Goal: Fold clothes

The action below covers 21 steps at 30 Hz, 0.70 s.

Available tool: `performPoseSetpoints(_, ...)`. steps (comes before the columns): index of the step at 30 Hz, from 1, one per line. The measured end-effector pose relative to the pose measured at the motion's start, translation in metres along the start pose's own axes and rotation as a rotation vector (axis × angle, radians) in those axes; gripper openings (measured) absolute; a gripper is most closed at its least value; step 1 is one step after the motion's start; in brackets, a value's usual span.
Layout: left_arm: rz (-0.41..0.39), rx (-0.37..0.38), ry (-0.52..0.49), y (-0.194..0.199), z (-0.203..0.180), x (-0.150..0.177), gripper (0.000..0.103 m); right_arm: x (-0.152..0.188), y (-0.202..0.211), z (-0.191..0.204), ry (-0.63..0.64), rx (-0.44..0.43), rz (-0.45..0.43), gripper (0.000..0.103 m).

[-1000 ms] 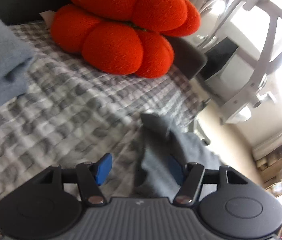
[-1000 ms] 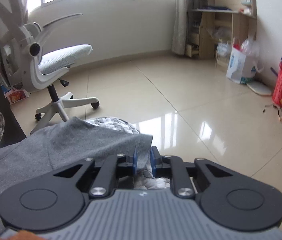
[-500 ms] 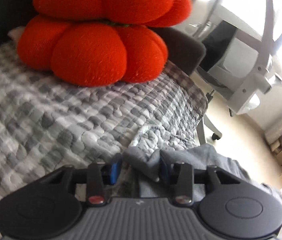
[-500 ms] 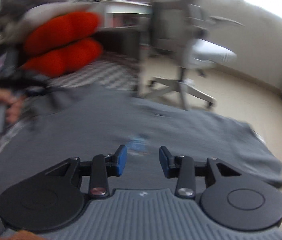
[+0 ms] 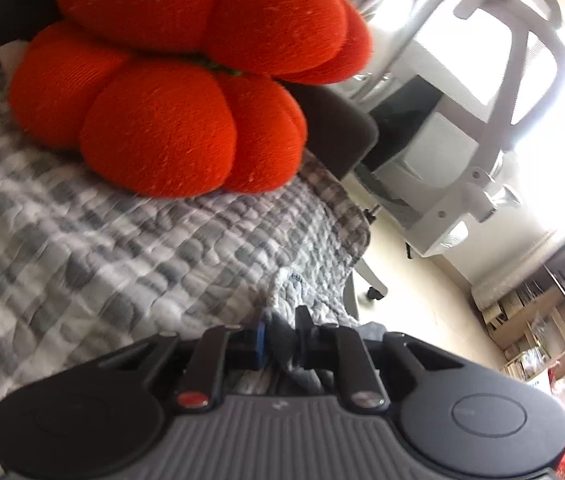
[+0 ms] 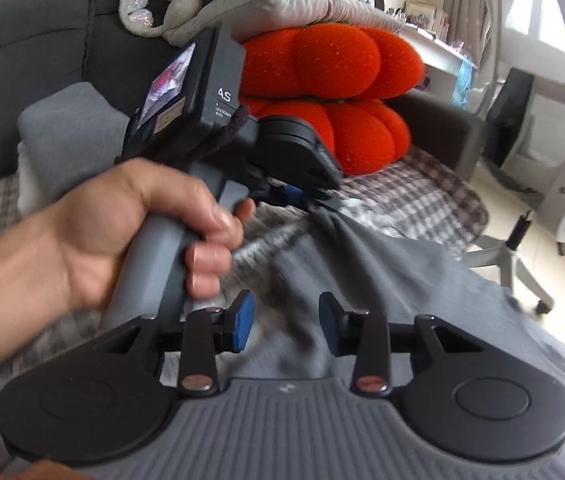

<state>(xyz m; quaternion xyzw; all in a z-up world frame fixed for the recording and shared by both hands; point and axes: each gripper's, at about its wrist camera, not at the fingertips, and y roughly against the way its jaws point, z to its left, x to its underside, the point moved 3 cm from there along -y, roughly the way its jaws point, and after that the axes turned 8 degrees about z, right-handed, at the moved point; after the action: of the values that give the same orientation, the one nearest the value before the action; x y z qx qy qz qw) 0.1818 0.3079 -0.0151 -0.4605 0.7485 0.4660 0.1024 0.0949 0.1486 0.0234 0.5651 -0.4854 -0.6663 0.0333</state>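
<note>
A grey garment (image 6: 402,280) lies spread over the checked quilt (image 5: 82,248) on a sofa. My left gripper (image 5: 281,334) is closing on a bunched corner of the garment (image 5: 282,354), and its pads pinch the cloth. In the right wrist view a hand (image 6: 130,232) holds that left gripper (image 6: 306,200), and the cloth rises in a small tent from its tips. My right gripper (image 6: 284,326) hovers open just above the garment's middle. Nothing sits between its blue pads (image 6: 242,320).
Two orange pumpkin cushions (image 5: 186,92) are stacked at the back of the sofa, under a grey pillow (image 6: 302,0). A folded grey stack (image 6: 70,120) sits at the left. A white office chair (image 6: 542,160) stands on the tiled floor to the right.
The left jaws narrowed from wide open onto the garment's corner. The right gripper let go of the garment's edge, opened, and swung from facing the floor to facing the sofa.
</note>
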Motion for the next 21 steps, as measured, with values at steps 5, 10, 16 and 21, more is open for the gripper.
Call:
performPoseSetpoints(5,0.011,0.042,-0.003,-0.001,0.004,-0.005,0.014,-0.013,-0.04,0.005,0.036,0.074,0.096,0.023)
performPoseSetpoints(10,0.015,0.107,0.026,0.003,0.012,-0.011,0.012,-0.01,-0.021,-0.012,-0.123,-0.039,0.034,0.005)
performPoseSetpoints(16,0.022,0.121,0.052,0.001,0.007,-0.013,0.01,0.009,-0.016,-0.034,-0.207,-0.127,0.023,0.005)
performPoseSetpoints(21,0.015,0.143,0.104,0.004,0.017,-0.016,0.008,0.014,-0.022,-0.029,-0.173,-0.145,0.016,0.007)
